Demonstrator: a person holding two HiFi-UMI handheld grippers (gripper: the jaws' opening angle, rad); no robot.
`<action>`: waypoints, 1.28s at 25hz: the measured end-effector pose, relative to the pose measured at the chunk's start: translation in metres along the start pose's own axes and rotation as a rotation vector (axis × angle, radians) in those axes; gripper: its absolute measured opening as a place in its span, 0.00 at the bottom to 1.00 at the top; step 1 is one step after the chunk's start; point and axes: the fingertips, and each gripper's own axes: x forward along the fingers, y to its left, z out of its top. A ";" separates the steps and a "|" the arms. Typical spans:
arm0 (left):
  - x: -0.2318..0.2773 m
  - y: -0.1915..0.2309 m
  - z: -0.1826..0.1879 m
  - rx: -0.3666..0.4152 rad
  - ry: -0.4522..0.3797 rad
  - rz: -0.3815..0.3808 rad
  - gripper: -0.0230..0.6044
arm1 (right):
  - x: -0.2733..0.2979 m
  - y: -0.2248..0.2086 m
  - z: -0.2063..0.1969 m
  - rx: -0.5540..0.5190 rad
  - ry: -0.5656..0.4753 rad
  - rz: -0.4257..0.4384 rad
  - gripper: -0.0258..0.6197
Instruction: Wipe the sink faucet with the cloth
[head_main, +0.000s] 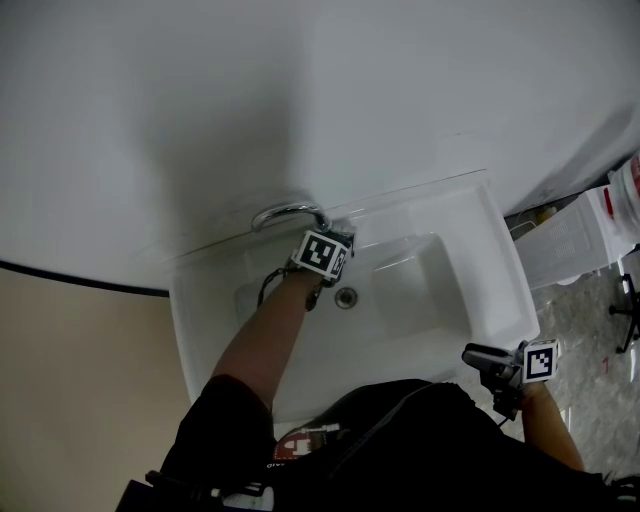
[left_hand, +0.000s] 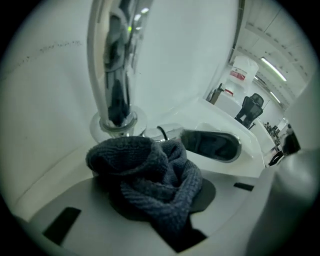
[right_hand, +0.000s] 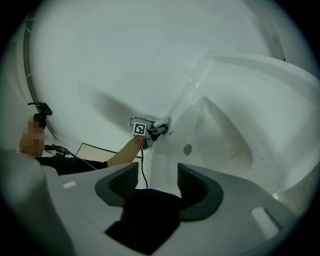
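One faucet (left_hand: 112, 75) rises just behind the bunched cloth (left_hand: 150, 175)

White sink (head_main: 505, 272), basin dry-looking. Chrome faucet (head_main: 285, 212) stands on its back rim, left of centre; round drain (head_main: 346, 297) sits in the basin bottom. Speckled grey floor (head_main: 588, 342) lies to the right.
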 end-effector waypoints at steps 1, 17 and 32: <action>-0.003 -0.005 0.001 0.018 -0.009 0.001 0.21 | -0.002 -0.002 -0.001 0.005 -0.007 -0.002 0.40; -0.057 -0.058 0.079 0.677 -0.005 0.136 0.21 | -0.013 -0.008 -0.001 -0.014 -0.088 0.041 0.40; -0.016 -0.022 0.041 1.149 0.884 0.538 0.22 | -0.075 -0.032 -0.015 0.068 -0.219 0.106 0.40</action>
